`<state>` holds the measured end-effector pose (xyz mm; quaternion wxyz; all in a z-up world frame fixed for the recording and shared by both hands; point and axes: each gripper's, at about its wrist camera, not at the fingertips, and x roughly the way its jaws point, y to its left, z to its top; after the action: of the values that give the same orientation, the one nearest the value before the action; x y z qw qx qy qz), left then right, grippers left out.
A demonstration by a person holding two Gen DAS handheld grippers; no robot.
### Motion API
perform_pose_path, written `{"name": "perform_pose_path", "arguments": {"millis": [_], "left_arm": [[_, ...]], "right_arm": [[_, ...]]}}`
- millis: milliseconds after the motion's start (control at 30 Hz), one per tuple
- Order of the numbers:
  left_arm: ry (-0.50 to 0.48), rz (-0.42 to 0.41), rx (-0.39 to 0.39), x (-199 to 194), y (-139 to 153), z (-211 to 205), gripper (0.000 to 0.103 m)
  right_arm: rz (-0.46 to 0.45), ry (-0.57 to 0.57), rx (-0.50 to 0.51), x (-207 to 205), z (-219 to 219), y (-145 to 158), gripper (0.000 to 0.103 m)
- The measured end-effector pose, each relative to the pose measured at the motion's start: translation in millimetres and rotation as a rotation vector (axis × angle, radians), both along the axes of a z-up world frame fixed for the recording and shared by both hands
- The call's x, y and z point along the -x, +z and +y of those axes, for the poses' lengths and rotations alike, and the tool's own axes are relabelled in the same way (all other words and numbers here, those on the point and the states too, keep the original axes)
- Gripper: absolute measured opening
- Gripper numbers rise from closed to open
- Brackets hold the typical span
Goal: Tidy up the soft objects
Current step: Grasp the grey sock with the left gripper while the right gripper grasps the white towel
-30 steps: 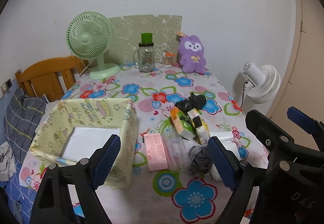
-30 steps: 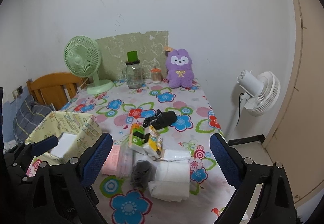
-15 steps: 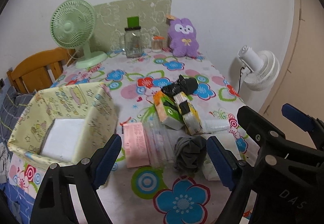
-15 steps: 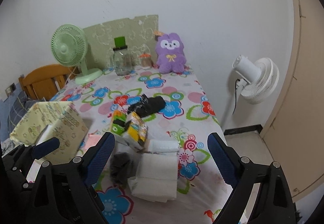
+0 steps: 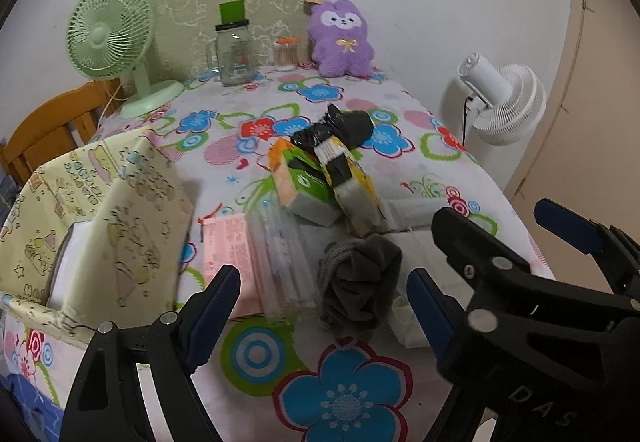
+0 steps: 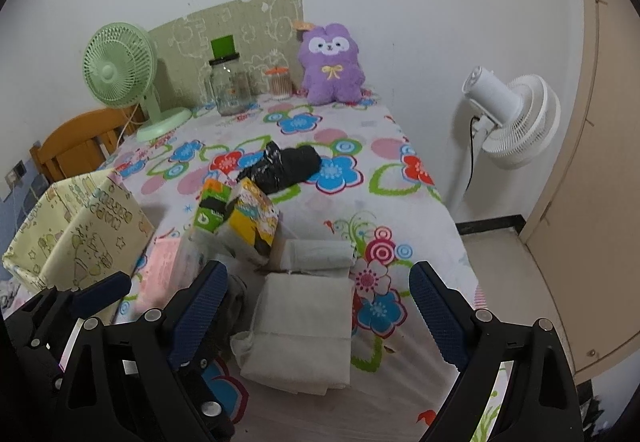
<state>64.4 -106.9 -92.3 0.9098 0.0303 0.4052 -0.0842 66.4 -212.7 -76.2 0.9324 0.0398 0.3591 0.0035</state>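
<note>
My left gripper (image 5: 322, 306) is open and empty just above a crumpled grey sock (image 5: 362, 286) and a clear plastic packet (image 5: 282, 262) beside a pink packet (image 5: 226, 252). My right gripper (image 6: 316, 318) is open and empty over a white tissue pack (image 6: 304, 326); a second white pack (image 6: 320, 254) lies behind it. Green and yellow tissue packs (image 5: 324, 178) and a black bundle (image 5: 340, 126) lie mid-table. The yellow fabric box (image 5: 132, 202) at the left holds a white pack (image 5: 66, 274).
At the back of the floral table (image 5: 432, 170) stand a green fan (image 5: 116, 38), a glass jar (image 5: 234, 50), a small jar (image 5: 286, 52) and a purple plush (image 5: 340, 38). A white floor fan (image 6: 508, 118) stands right of the table. A wooden chair (image 5: 48, 126) is at the left.
Both grippers have moved forward and down toward the near pile on the table; the objects look larger. Both stay open and empty.
</note>
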Motion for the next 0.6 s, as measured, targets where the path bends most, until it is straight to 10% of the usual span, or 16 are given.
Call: {"name": "perform_pose_path", "arguments": {"millis": [333,600], "left_arm": [[-0.045,0.033,0.011,-3,-18,-7,0.041],[-0.052,0.05,-0.006,-5,-25,-8,0.04]], "right_arm": [[0.065,0.0,-0.026,-6,-3,-22,0.094],[0.131,0.016,-0.039,-21,5,-39,0.087]]}}
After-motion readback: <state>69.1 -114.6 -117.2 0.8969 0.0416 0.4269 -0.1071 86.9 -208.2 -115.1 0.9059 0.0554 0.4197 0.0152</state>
